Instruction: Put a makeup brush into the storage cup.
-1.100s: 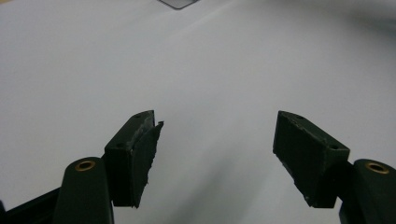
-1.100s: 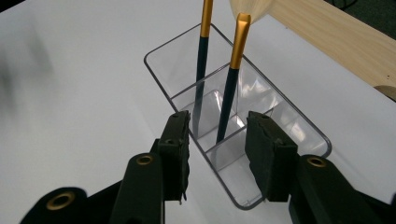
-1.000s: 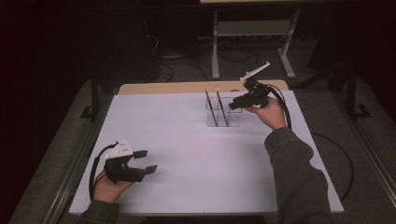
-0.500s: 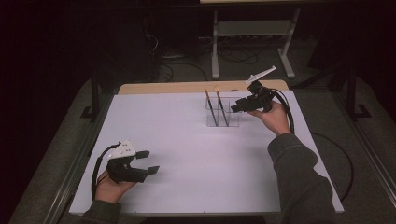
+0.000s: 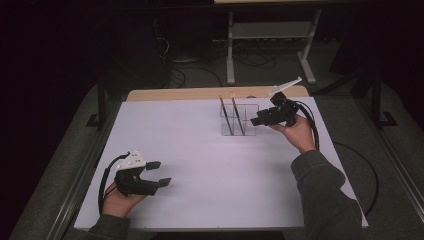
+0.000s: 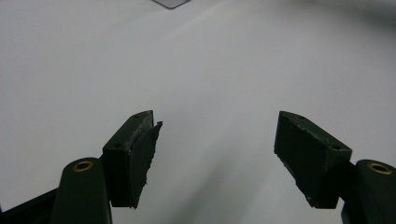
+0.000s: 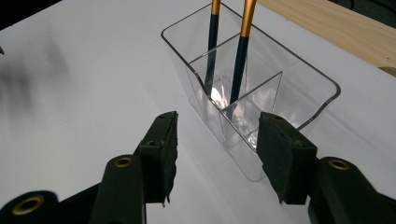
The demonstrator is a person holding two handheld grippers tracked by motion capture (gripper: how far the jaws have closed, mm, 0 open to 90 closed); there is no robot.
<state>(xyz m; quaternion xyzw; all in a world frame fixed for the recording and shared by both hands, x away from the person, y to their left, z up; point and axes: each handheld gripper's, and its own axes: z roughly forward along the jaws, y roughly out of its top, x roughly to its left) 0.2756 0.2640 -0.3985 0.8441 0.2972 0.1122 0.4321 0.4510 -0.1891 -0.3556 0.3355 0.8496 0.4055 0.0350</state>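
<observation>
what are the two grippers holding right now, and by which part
Nothing: left gripper and right gripper are both open and empty.

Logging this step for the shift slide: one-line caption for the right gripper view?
Open right gripper faces a clear divided holder with two brushes standing inside.

Right gripper view: both brushes (image 7: 240, 46) cut off by top edge, heads out of frame. Holder (image 7: 261, 88) near wall partly behind right jaw; which compartment each brush stands in unclear. Dark smear far left of jaws, blurred. Left gripper view: grey patch (image 6: 170, 3) beyond jaws, clipped, unidentifiable.
</observation>
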